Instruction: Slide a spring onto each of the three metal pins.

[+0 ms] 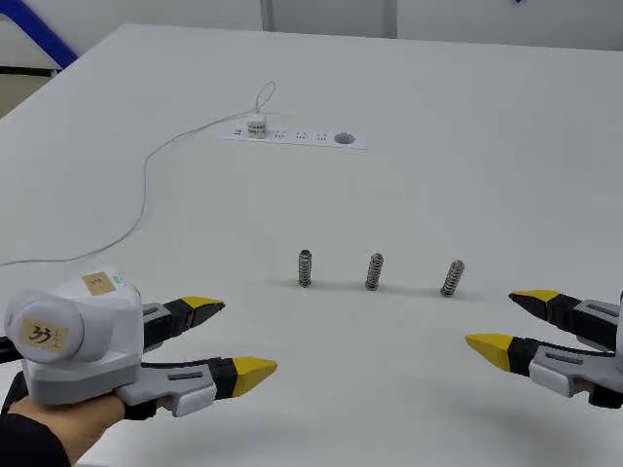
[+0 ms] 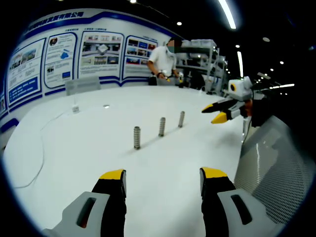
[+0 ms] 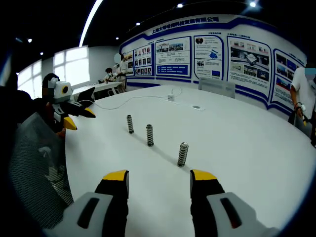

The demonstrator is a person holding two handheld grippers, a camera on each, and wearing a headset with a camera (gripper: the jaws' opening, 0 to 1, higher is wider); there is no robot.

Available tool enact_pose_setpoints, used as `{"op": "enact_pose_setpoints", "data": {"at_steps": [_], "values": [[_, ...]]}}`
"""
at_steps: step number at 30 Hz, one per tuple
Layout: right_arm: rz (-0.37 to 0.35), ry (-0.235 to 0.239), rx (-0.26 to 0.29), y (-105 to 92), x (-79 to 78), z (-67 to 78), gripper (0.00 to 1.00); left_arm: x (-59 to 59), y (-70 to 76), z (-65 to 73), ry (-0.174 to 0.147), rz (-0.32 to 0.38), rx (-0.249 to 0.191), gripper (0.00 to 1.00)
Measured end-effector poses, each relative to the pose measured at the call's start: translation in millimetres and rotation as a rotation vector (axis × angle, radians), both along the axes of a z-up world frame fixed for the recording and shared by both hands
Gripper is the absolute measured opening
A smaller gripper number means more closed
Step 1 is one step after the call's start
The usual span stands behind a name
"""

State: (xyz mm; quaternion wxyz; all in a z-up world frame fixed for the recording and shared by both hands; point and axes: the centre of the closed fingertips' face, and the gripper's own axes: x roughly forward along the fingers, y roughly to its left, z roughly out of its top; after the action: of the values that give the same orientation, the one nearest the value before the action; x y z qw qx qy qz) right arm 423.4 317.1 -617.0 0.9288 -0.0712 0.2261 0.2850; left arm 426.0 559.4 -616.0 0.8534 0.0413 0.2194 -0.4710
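Springs [image 1: 375,271] stand in a row on the counter [image 1: 438,175], likely light, squashy and slippery; pinch gently mid-coil. Left gripper [image 1: 245,336] and right gripper [image 1: 492,318] hover, jaws apart, empty.

Bright, even light washes the white table [image 1: 467,97]; shadows are faint. Ceiling strip lights [image 2: 227,12] glare; gripper views bend at edges.

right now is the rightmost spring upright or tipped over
Upright, leaning slightly: the rightmost spring stands on end on the table, not lying flat.
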Motion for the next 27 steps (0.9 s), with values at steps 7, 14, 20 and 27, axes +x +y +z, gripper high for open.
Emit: {"op": "enact_pose_setpoints", "data": {"at_steps": [7,14,20,27], "values": [[-0.002,-0.003,0.002,-0.4,0.6,1.2,0.51,0.0,-0.2,0.4,0.000,0.001,-0.001,0.61],[-0.002,0.000,0.002,-0.1,-0.1,0.6,0.51,0.0,-0.3,0.6,0.001,0.002,-0.003,0.61],[-0.004,0.001,0.003,0.0,-0.3,0.9,0.51,0.0,-0.4,0.6,0.001,0.002,-0.002,0.61],[-0.004,0.004,0.002,-0.2,-0.3,-0.5,0.51,0.0,-0.5,0.4,0.002,0.002,-0.002,0.61]]}}
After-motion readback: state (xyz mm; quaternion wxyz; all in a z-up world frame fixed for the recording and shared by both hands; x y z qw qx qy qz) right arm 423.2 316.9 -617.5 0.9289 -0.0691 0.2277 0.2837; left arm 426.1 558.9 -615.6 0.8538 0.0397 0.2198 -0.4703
